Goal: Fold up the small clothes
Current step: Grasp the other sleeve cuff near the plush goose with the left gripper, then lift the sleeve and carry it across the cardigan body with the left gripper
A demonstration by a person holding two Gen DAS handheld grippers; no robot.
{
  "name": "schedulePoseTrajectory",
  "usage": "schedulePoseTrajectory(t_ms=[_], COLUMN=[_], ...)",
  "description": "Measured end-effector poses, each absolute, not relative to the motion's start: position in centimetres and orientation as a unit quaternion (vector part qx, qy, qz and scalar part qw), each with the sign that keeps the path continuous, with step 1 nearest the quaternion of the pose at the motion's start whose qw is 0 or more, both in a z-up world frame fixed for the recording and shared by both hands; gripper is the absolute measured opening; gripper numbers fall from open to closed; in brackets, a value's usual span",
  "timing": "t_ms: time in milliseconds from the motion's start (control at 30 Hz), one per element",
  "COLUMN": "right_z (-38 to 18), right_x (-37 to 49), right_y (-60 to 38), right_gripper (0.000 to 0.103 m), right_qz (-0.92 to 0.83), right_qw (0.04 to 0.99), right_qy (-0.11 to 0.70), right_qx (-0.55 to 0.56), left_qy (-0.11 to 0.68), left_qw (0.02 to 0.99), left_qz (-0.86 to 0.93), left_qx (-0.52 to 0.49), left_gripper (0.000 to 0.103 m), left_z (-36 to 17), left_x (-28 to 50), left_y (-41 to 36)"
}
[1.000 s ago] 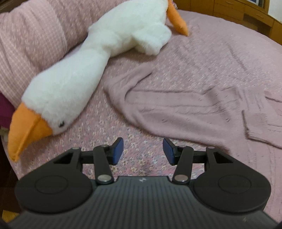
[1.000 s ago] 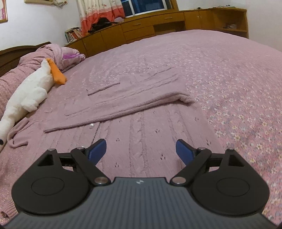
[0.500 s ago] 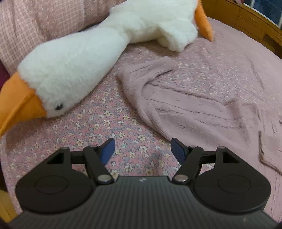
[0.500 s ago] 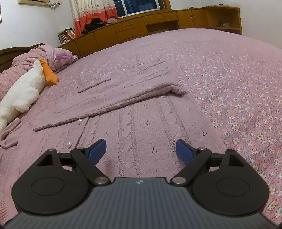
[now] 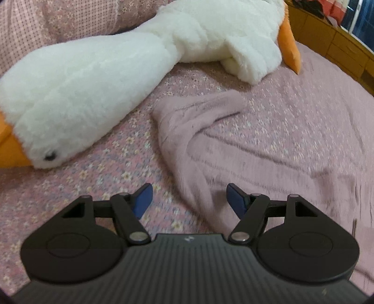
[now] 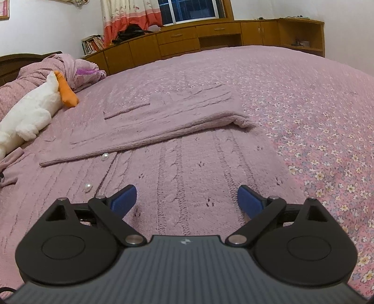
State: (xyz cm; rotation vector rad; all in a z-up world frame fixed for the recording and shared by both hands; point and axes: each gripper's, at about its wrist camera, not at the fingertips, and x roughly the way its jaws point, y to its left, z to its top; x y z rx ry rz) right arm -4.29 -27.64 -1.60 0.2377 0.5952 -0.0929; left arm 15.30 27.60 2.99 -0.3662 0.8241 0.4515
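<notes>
A mauve cable-knit cardigan (image 6: 187, 163) lies spread on the bed (image 6: 315, 98), whose cover is pink with small flowers, and one sleeve (image 6: 163, 121) is folded across its front above two pearl buttons (image 6: 105, 156). The right tongs (image 6: 187, 202) hover low over the cardigan's body with their blue pads spread wide and nothing between them. The left tongs (image 5: 189, 200) stand wide as well, holding nothing, over the edge of the other sleeve (image 5: 198, 121), which trails loose and rumpled across the floral cover (this view is blurred). Just beside that sleeve's end lies a white plush goose (image 5: 93, 77) with an orange beak, resting against a pink checked pillow (image 5: 46, 23). Wooden cabinets (image 6: 210, 42) line the far wall under a curtained window (image 6: 191, 10).
</notes>
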Motion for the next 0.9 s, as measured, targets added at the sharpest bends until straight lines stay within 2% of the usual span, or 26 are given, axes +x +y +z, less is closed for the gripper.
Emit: schedulePoseTrajectory(t_ms=[200, 567, 633, 667, 700, 767, 900], right_z=[-2.3, -2.8, -2.8, -2.8, -2.8, -2.8, -2.8], right_x=[-4.0, -3.7, -3.7, -3.7, -3.7, -3.7, -3.6], right_y=[-26.5, -26.0, -25.9, -25.9, -25.9, -25.9, -26.0], right_gripper=[0.103, 0.103, 0.103, 0.103, 0.103, 0.103, 0.103], right_qz=[-0.045, -0.049, -0.049, -0.049, -0.049, -0.049, -0.049], right_qw=[0.952, 0.955, 0.955, 0.955, 0.955, 0.955, 0.955], right_qy=[0.292, 0.288, 0.288, 0.288, 0.287, 0.287, 0.285], right_qx=[0.076, 0.059, 0.058, 0.058, 0.058, 0.059, 0.062], left_qy=[0.387, 0.388, 0.384, 0.381, 0.379, 0.376, 0.341], left_qw=[0.877, 0.884, 0.886, 0.888, 0.889, 0.89, 0.901], left_qz=[0.236, 0.234, 0.233, 0.231, 0.229, 0.222, 0.196], left_qx=[-0.162, -0.112, -0.113, -0.116, -0.119, -0.134, -0.185], left_gripper=[0.071, 0.072, 0.055, 0.036, 0.023, 0.017, 0.016], left_z=[2.4, 1.7, 1.8, 2.0, 2.2, 2.8, 4.5], left_x=[17.5, 21.1, 21.1, 21.0, 20.9, 20.4, 18.3], left_y=[28.6, 29.9, 30.2, 30.3, 30.4, 30.6, 31.2])
